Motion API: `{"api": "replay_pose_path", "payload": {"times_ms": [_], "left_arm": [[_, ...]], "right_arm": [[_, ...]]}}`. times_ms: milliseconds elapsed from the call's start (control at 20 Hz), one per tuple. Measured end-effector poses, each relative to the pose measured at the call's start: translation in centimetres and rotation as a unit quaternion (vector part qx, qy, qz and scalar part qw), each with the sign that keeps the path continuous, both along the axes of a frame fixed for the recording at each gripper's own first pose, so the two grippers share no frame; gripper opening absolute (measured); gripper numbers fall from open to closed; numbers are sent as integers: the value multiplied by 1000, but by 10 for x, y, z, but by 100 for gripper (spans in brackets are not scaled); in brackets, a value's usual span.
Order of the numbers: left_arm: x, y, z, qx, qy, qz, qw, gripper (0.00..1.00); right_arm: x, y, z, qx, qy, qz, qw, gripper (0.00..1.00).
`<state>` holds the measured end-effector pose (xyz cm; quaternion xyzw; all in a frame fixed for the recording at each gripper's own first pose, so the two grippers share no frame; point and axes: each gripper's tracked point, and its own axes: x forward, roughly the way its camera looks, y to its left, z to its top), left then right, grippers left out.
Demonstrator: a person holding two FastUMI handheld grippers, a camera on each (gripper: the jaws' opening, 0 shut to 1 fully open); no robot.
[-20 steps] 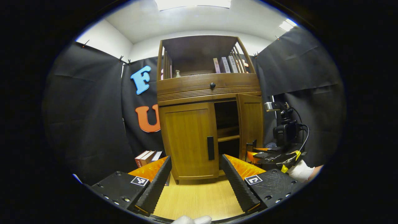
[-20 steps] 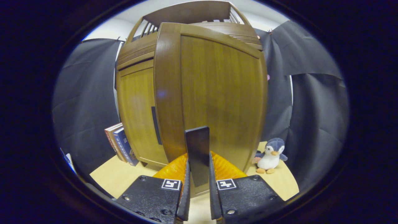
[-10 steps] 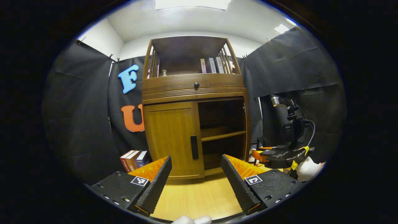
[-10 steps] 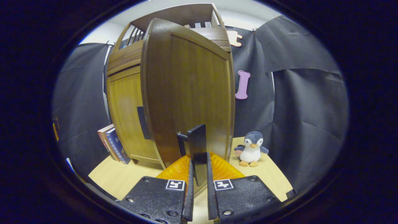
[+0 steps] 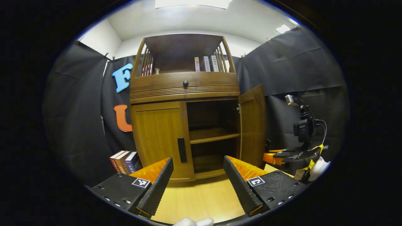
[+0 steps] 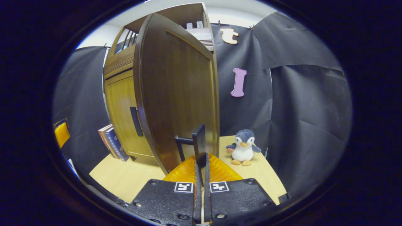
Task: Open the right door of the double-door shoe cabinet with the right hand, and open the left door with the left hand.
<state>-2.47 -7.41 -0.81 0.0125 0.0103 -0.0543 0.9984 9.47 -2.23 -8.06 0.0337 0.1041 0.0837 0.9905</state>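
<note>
At lower centre of the right gripper view, we are clamping the right tongs (image 6: 201, 175) on the right door's handle (image 6: 199, 145); our left tongs (image 5: 198, 179) are gaping before the left door (image 5: 160, 138).

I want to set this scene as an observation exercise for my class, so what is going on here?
A person is opening a wooden shoe cabinet with two handheld grippers. The right gripper is shut on the right door's handle, and the right door stands swung out, showing the shelves inside. The left gripper is open and faces the left door, which is shut, its handle untouched.
</note>
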Motion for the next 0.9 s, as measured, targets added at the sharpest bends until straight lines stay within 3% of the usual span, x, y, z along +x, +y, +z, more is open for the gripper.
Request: {"api": "replay_pose_path", "payload": {"times_ms": [250, 300, 350, 600, 900], "left_arm": [[3, -37, 13, -4, 1, 20, 1000, 96], [3, -43, 14, 0, 2, 27, 1000, 100], [0, -49, 15, 3, 2, 32, 999, 96], [-8, -82, 12, 10, 10, 52, 999, 96], [-16, -108, 13, 16, 14, 80, 997, 96]], "right_arm": [[6, -32, -1, 5, 3, 35, 999, 5], [6, -38, -1, 3, 1, 43, 999, 5], [7, -45, 0, 3, 0, 49, 999, 5], [17, -78, 1, 9, -4, 68, 998, 4], [24, -88, 3, 10, -12, 110, 994, 4]]}}
